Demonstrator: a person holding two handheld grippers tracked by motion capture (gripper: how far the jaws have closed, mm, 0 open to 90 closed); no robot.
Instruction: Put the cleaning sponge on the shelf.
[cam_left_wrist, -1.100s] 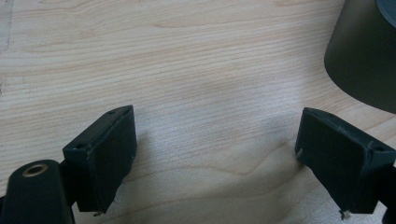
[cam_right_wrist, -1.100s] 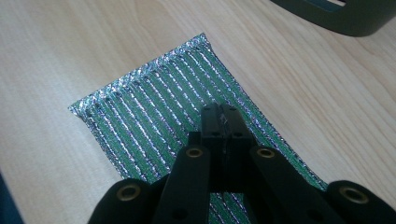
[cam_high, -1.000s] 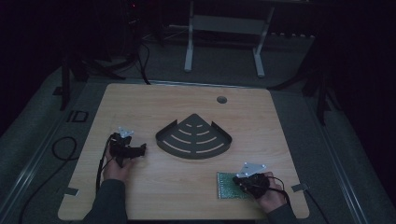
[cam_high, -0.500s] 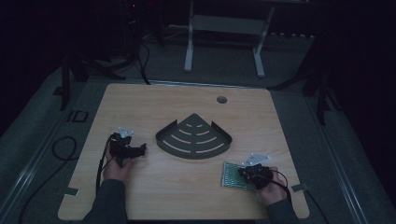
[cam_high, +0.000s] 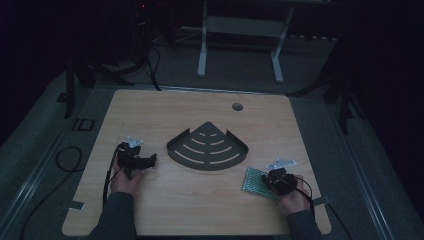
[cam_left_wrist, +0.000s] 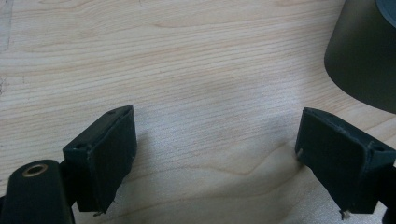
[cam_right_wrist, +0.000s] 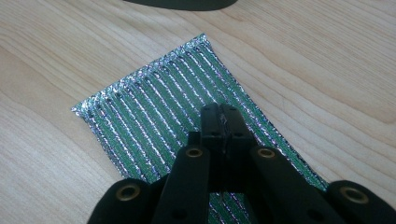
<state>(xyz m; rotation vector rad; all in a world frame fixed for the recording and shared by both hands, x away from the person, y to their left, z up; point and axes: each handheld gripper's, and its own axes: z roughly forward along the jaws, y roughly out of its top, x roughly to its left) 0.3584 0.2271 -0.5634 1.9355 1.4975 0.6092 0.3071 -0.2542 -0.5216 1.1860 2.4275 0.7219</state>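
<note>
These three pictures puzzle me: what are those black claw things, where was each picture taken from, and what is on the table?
There is no robot here. A person sits at a wooden table and holds a hand tool, called a gripper, in each hand. The high view looks down from above; each of the other two comes from a small camera riding on one gripper. The left gripper is open, with bare wood between its jaws. The right gripper has its jaws pressed together over a shiny sponge with green and silver stripes; whether it pinches the sponge is hard to tell. In the middle lies a dark fan-shaped rack with curved slots.
</note>
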